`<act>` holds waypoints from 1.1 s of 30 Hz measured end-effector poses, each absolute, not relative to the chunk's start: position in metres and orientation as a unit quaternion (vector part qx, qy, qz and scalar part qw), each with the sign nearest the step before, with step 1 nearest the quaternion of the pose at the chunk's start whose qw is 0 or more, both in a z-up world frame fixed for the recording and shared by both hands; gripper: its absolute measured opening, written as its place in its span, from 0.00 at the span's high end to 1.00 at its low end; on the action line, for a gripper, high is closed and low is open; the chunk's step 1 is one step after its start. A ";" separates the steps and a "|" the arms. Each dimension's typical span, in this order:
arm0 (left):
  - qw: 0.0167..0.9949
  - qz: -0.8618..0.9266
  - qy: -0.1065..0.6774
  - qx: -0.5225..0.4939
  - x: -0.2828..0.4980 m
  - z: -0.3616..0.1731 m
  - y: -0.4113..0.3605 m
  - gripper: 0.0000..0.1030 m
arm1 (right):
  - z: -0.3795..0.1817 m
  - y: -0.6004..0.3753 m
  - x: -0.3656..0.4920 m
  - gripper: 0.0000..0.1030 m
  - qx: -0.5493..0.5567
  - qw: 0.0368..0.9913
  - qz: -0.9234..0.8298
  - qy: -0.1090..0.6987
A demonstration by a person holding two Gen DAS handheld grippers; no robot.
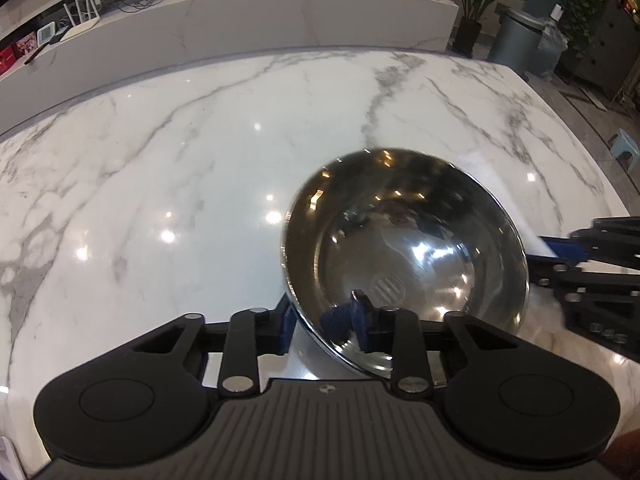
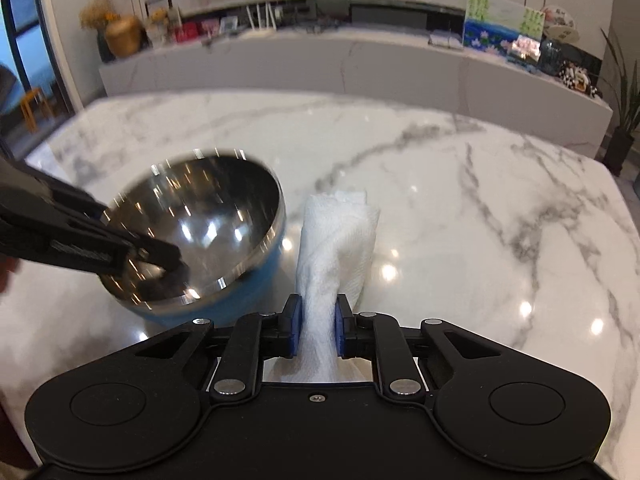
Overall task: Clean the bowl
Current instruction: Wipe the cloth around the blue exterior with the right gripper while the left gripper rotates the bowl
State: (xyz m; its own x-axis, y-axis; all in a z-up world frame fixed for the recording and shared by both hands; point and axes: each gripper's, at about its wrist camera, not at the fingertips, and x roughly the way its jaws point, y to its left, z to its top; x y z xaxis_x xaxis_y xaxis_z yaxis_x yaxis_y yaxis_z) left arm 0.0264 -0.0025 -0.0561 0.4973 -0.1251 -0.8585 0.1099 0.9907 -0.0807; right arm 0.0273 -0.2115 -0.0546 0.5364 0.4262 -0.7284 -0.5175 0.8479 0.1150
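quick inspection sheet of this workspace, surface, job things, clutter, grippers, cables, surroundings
surface: white marble table with grey veins, glossy, reflecting ceiling lights
job's things: steel bowl with a blue outside, tilted, its inside looks free of residue; white paper towel bunched beside the bowl
clutter: nothing seen on the table
grippers: left gripper clamps the bowl's near rim, one pad inside and one outside; right gripper is shut on the paper towel, to the right of the bowl
cables: dark cords by a white router on the back counter
surroundings: potted plant, grey bin, picture on the counter, yellow stool
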 end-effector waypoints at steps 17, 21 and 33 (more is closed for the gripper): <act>0.861 -0.068 0.505 -0.004 0.019 -0.057 -0.011 0.61 | -0.064 -0.198 0.024 0.86 -0.084 0.851 0.297 0.424; 0.860 -0.070 0.506 -0.003 0.020 -0.057 -0.010 0.67 | -0.067 -0.195 0.024 0.86 -0.090 0.848 0.298 0.429; 0.864 -0.069 0.500 -0.002 0.024 -0.054 -0.002 0.79 | -0.060 -0.204 0.022 0.86 -0.076 0.865 0.288 0.404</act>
